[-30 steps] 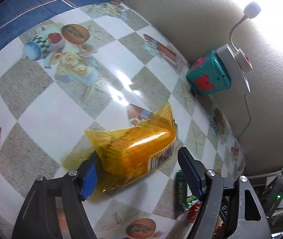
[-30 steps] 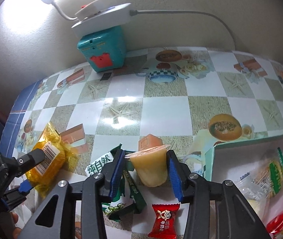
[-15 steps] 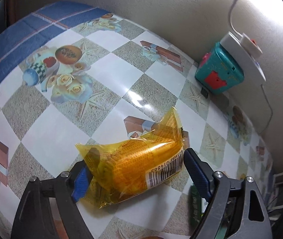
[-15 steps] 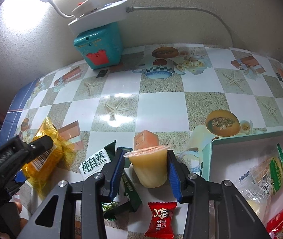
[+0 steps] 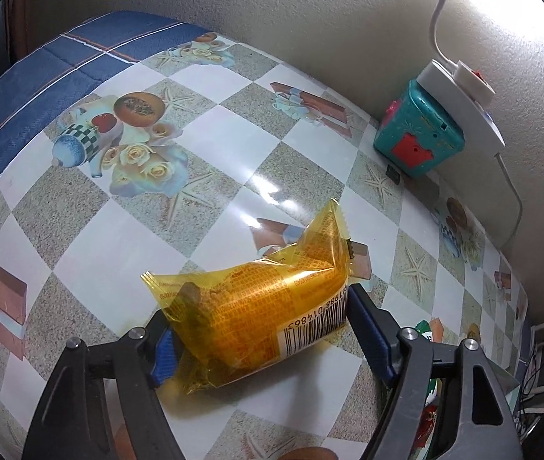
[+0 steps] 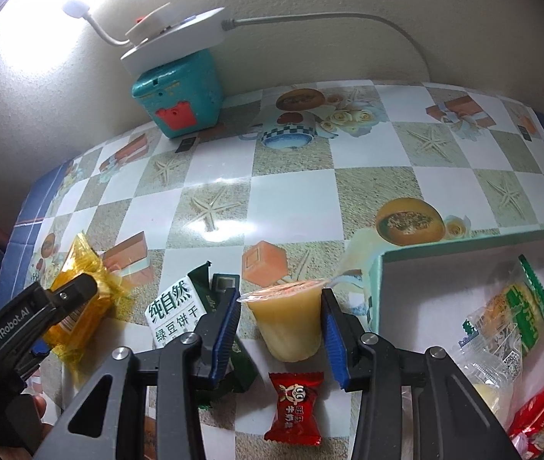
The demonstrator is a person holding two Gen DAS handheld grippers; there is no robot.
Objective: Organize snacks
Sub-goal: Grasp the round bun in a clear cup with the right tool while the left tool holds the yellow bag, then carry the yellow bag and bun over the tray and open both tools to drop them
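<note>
Pinching yellow snack pack [image 5: 260, 314] in left claw [image 5: 262, 329]; right claw [image 6: 281, 318] gripping jelly cup [image 6: 285, 318], box [image 6: 379, 287] right on desk [image 6: 295, 199].

The yellow cake packet [image 5: 268, 306] lies on its side at the left, barcode up. Right of it lie a green-white biscuit packet [image 6: 176, 312], an upright yellow jelly cup [image 6: 287, 318] and, nearer, a red candy [image 6: 295, 406]. More snacks fill the pale-green box [image 6: 456, 257] at the right.

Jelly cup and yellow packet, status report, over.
Right gripper shut on jelly cup. Left gripper shut on yellow packet. Box open to the right, path clear.
</note>
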